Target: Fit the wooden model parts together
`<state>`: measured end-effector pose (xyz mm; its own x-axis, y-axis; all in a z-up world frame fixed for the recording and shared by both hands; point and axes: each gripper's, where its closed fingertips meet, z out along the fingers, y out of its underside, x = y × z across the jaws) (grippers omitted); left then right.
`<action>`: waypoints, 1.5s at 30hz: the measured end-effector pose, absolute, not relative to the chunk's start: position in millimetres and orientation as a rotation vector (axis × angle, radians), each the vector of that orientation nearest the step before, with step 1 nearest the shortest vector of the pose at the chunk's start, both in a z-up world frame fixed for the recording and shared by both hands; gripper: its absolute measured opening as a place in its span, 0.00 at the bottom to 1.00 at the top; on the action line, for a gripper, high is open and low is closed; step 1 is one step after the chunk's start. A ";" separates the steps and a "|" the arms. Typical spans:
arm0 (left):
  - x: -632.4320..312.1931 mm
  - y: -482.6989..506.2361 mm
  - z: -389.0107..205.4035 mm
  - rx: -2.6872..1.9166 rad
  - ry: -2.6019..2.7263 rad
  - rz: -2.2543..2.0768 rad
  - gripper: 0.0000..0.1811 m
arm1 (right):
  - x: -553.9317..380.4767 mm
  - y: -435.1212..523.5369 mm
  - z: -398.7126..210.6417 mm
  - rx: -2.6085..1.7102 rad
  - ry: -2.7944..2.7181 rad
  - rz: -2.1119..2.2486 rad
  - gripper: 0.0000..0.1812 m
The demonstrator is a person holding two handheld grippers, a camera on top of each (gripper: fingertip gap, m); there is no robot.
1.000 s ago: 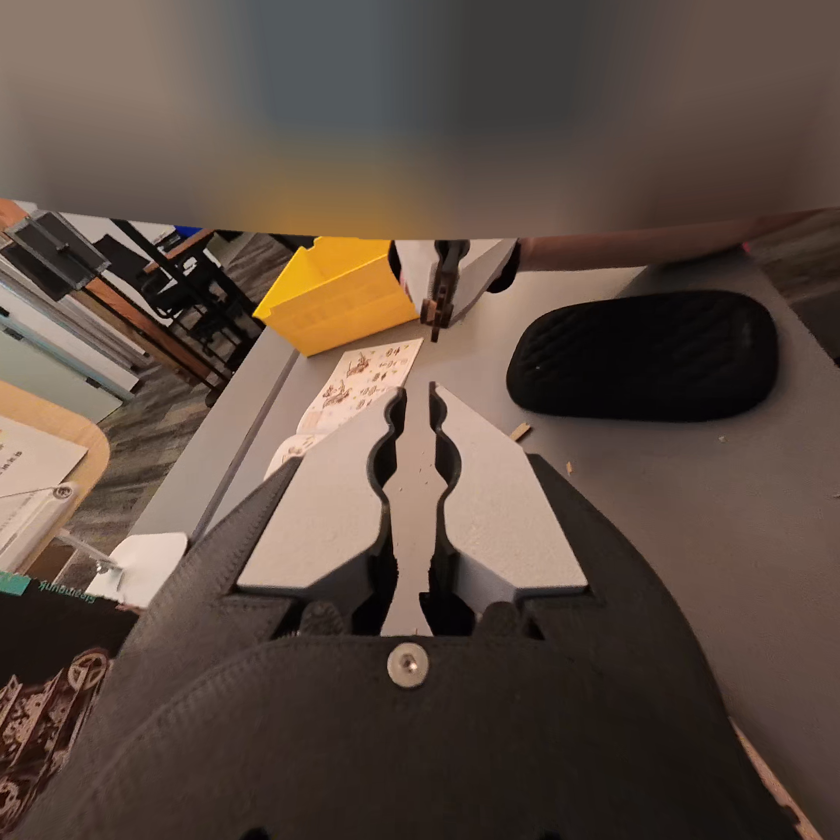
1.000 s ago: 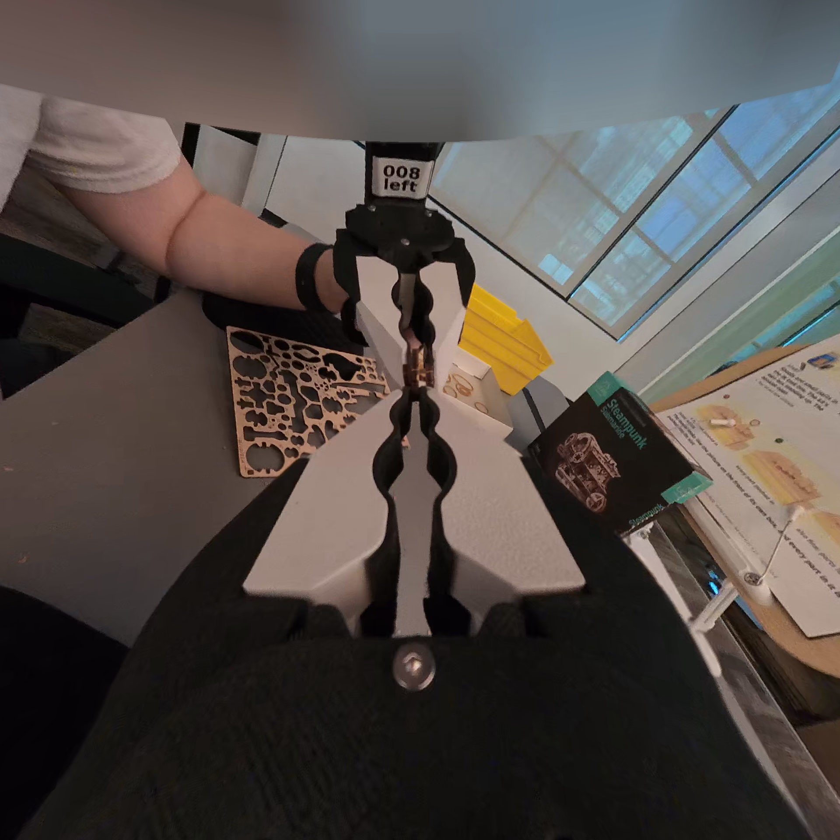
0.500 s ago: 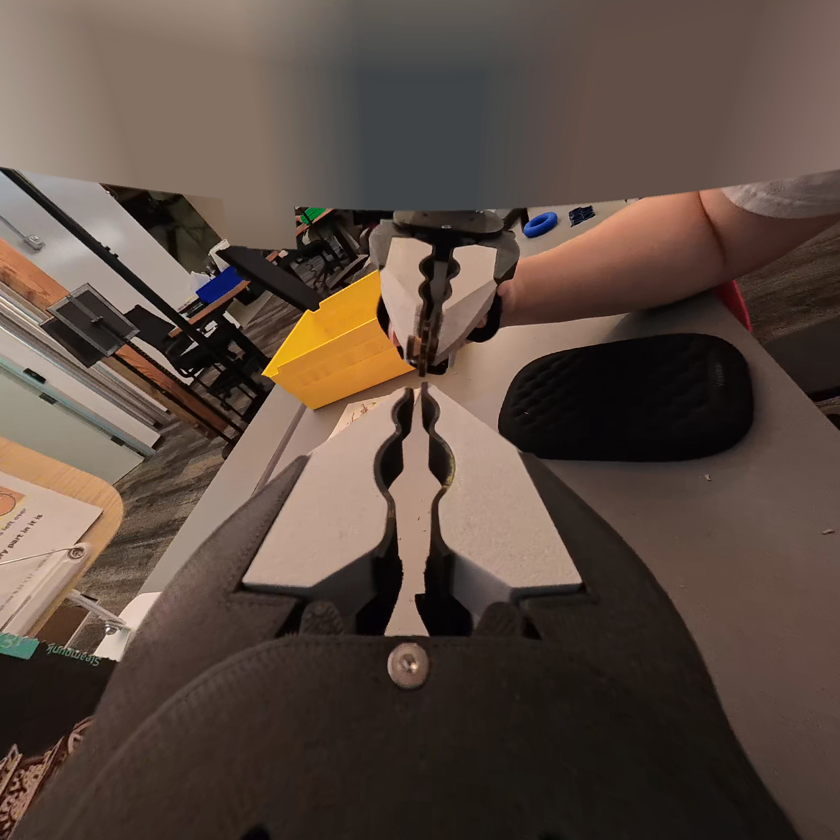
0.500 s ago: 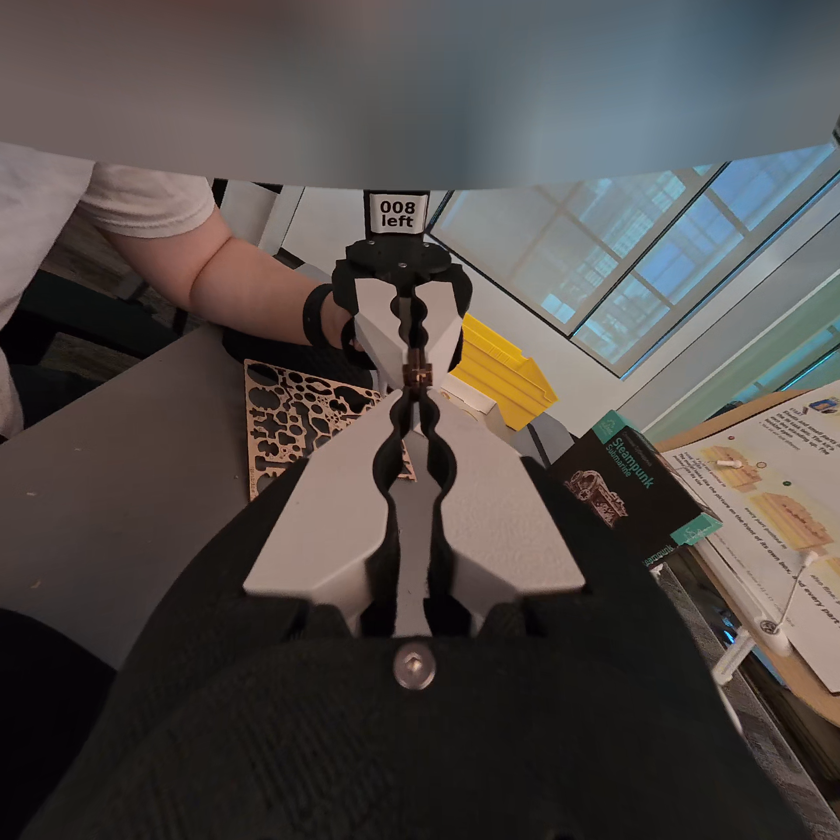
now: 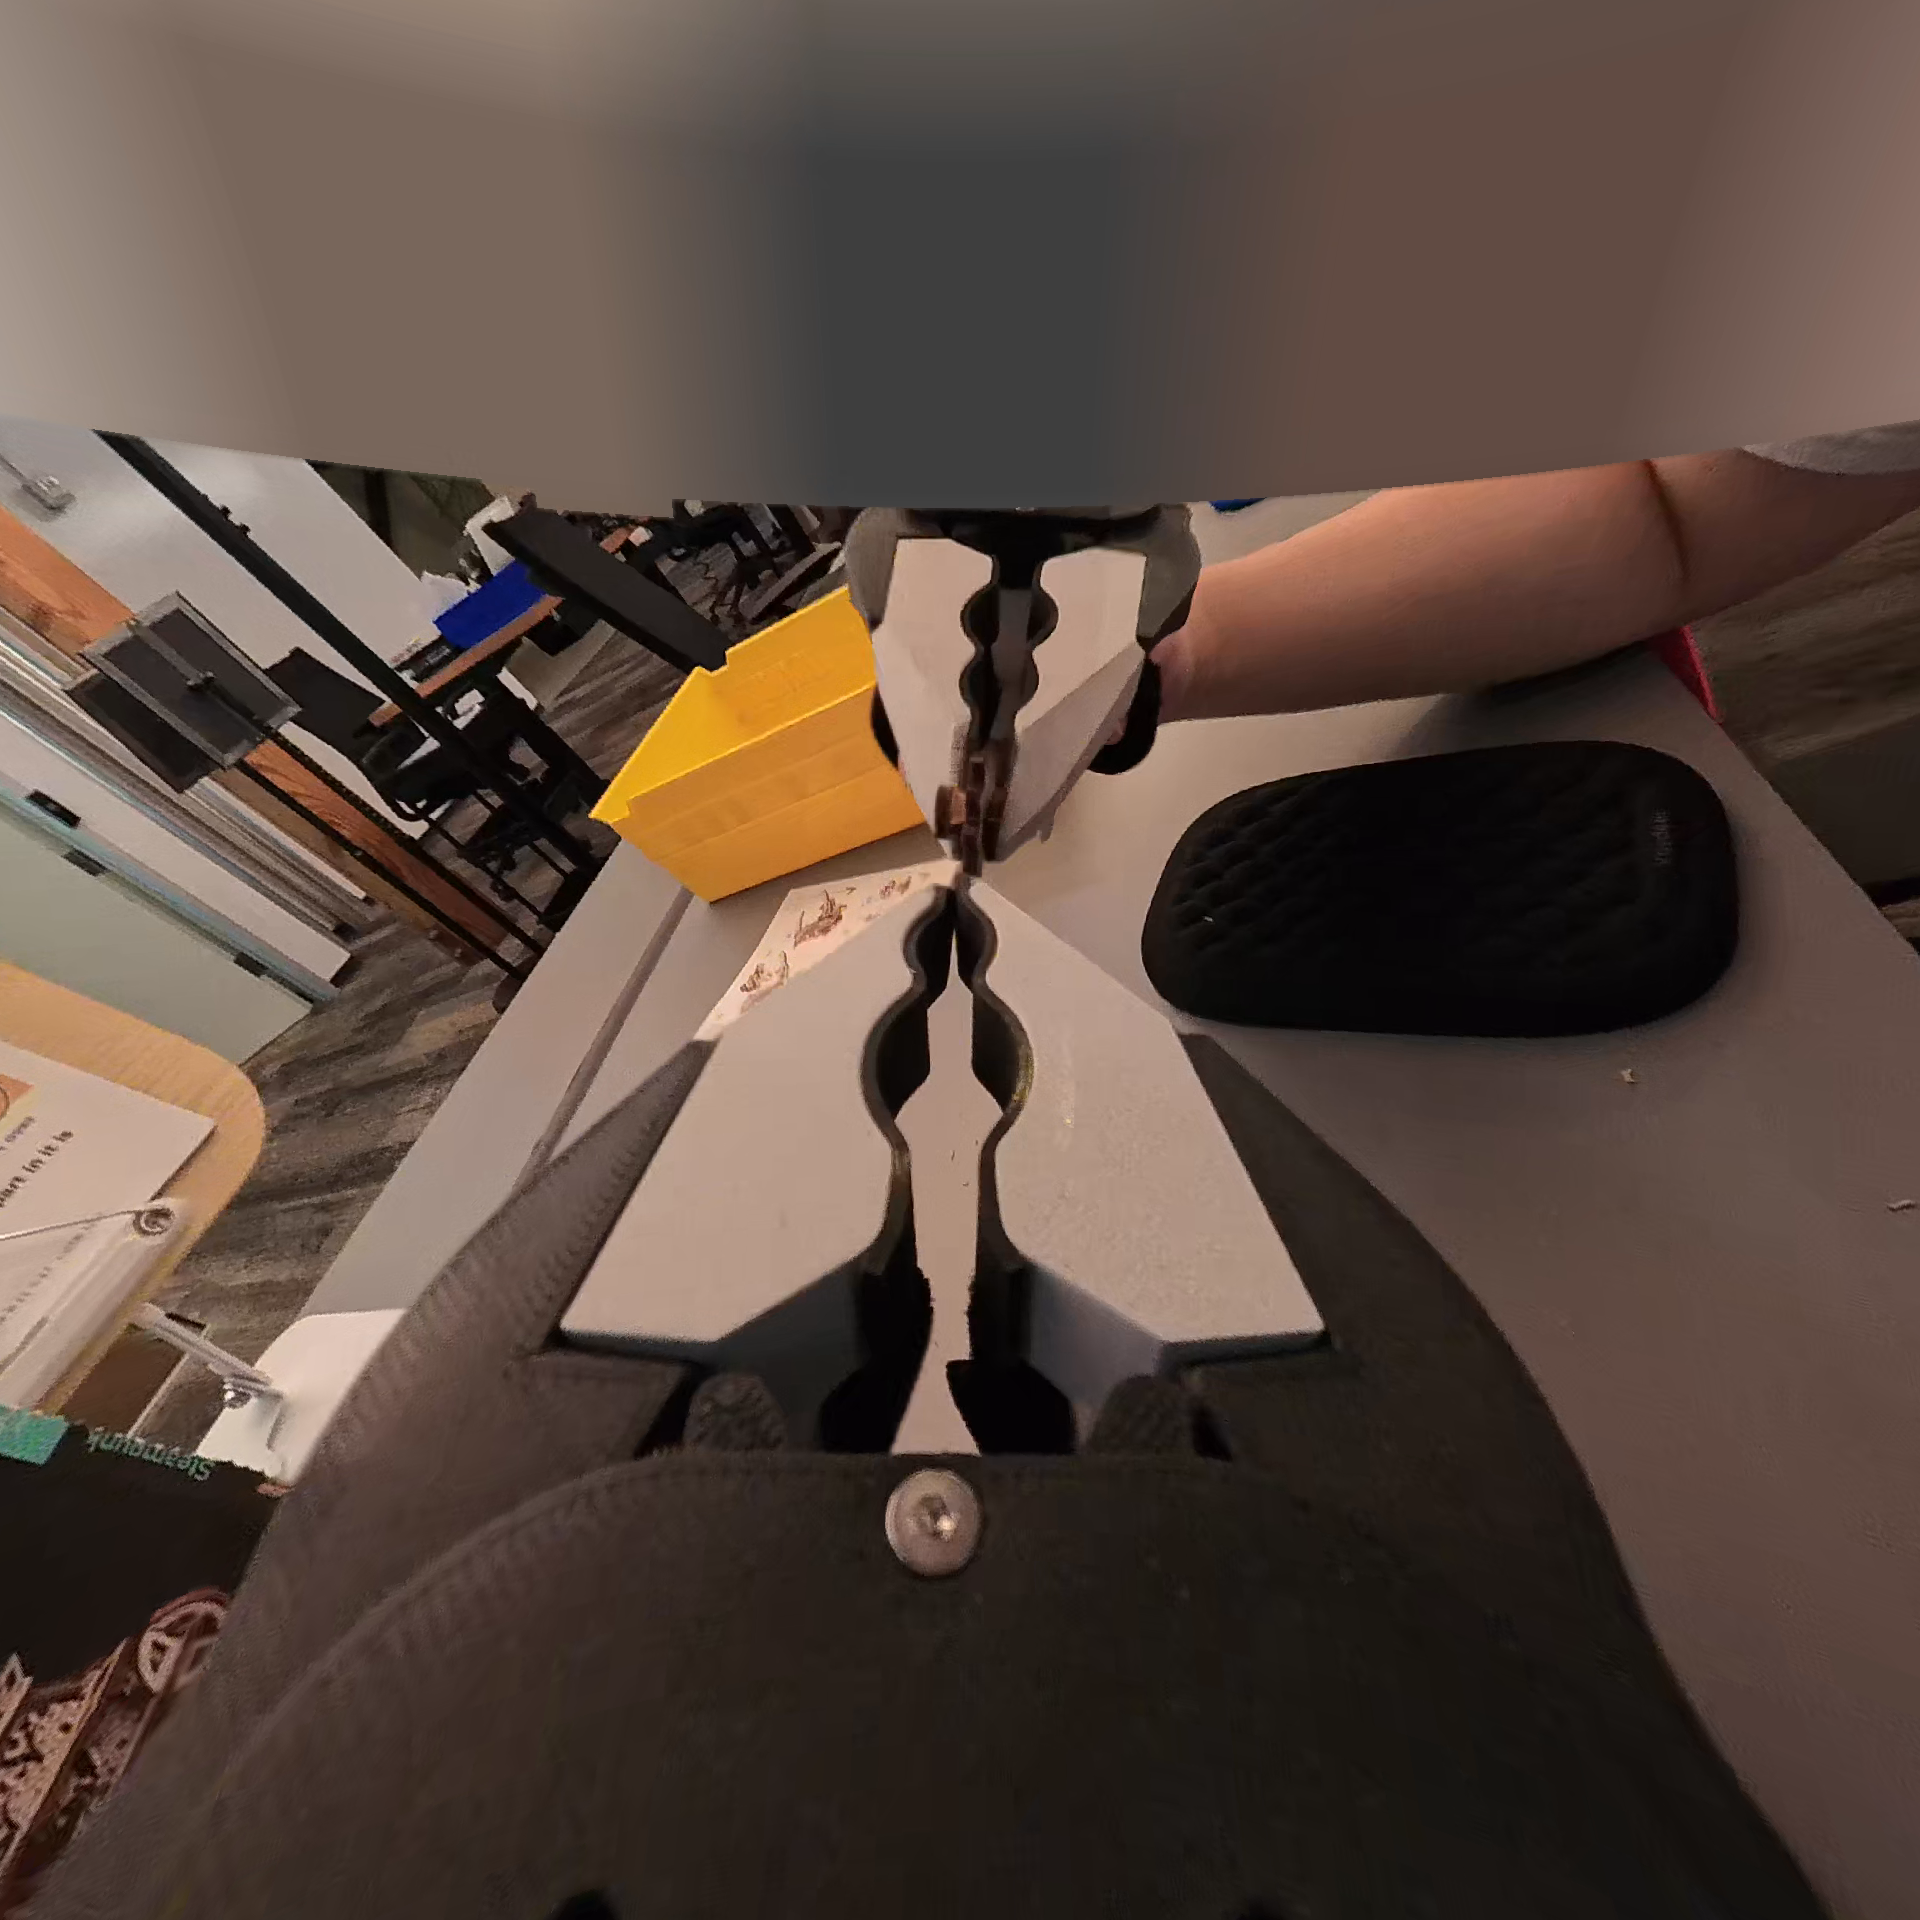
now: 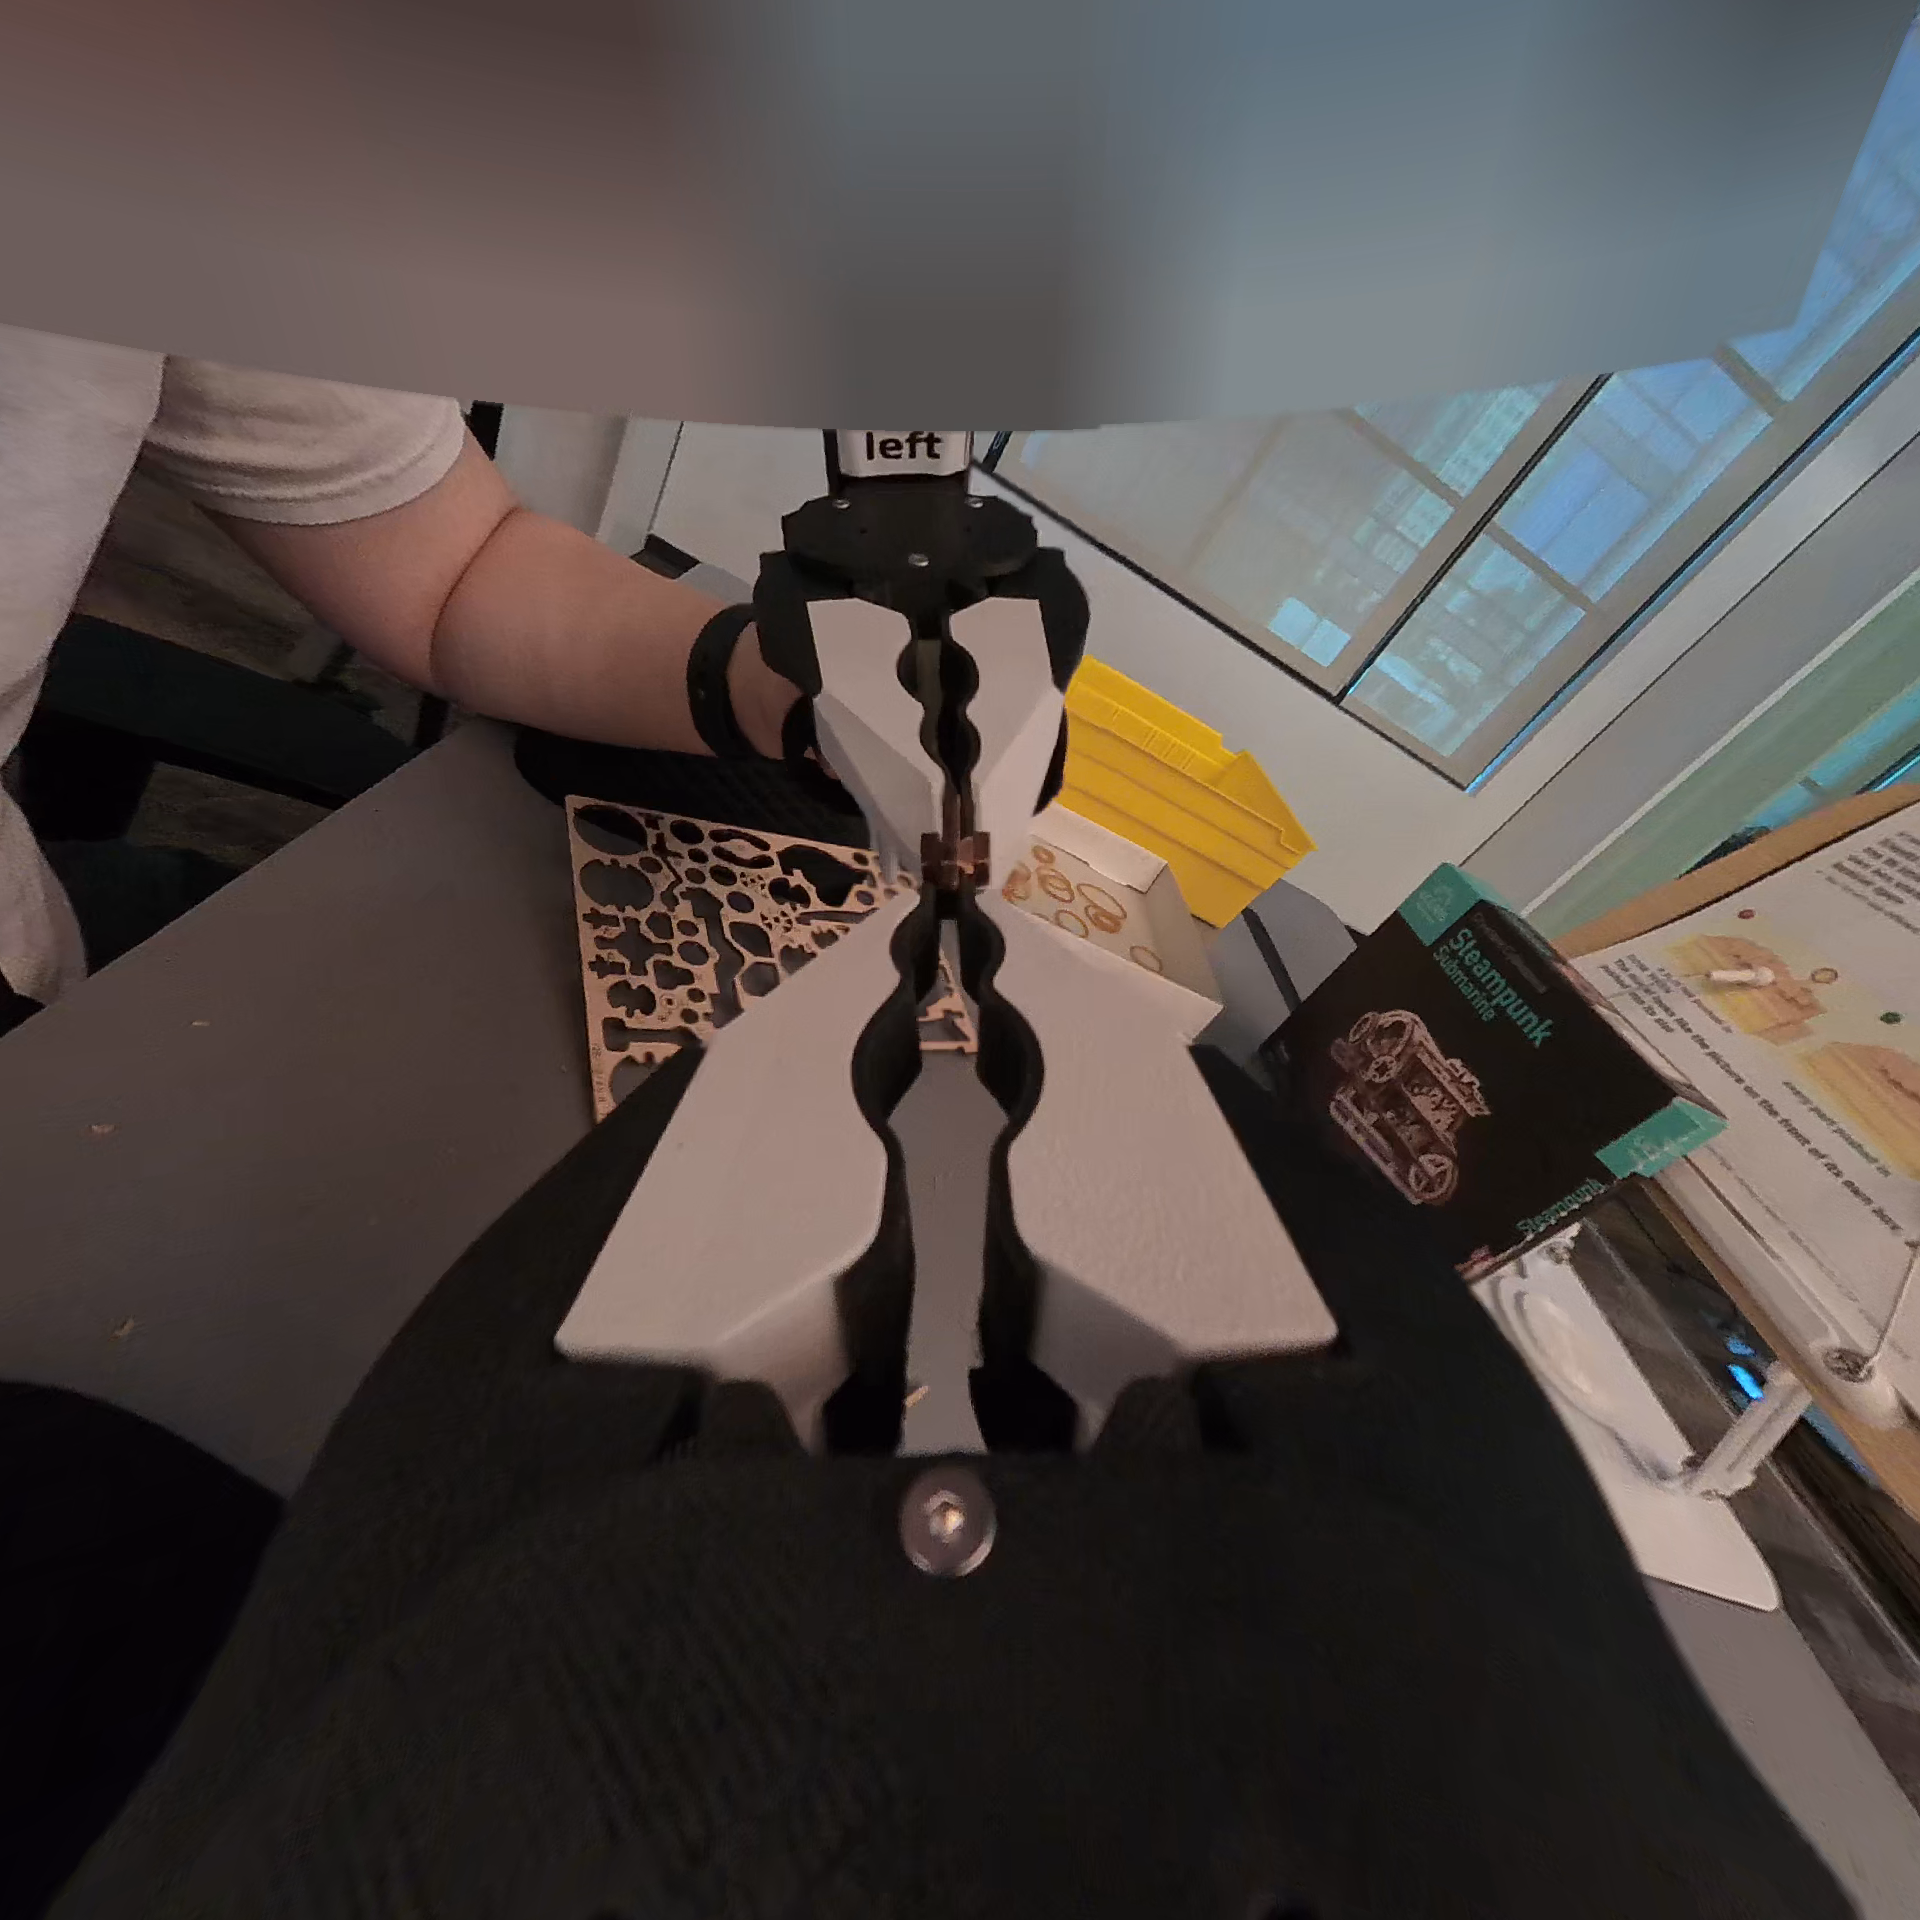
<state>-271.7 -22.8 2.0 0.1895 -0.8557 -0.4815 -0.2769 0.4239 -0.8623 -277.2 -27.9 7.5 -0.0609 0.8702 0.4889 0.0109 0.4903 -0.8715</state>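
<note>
While both grippers meet tip-to-tip at frame centre, I read mating step: right gripper [image 5: 971, 831] pinching wooden piece [image 5: 964, 812], left gripper [image 6: 948, 868] pinching second wooden part [image 6: 951, 858]. Next: straight push, keep alignment.

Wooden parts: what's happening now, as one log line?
right gripper: gripping wooden parts | left gripper: tip-to-tip, grip unclear | above table

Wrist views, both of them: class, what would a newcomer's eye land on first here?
Two white claws meet tip to tip in mid-air: the left claw and the right claw, with a small wooden piece where they meet. Next comes the bright yellow bin behind them, then the punched-out wooden sheet lying flat below.
</note>
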 end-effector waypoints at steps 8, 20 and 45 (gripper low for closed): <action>-269.6 -17.6 -6.4 -1.210 1.336 -0.666 0.03 | -280.4 -21.1 2.7 -1.000 -1.426 1.076 0.01; -273.0 -14.9 1.7 -1.376 1.185 -1.095 0.00 | -281.4 -11.0 8.0 -1.167 -1.283 1.389 0.00; -270.3 -32.8 -5.2 -1.016 1.438 -0.515 0.06 | -287.4 -30.6 -11.0 -0.786 -1.573 0.687 0.05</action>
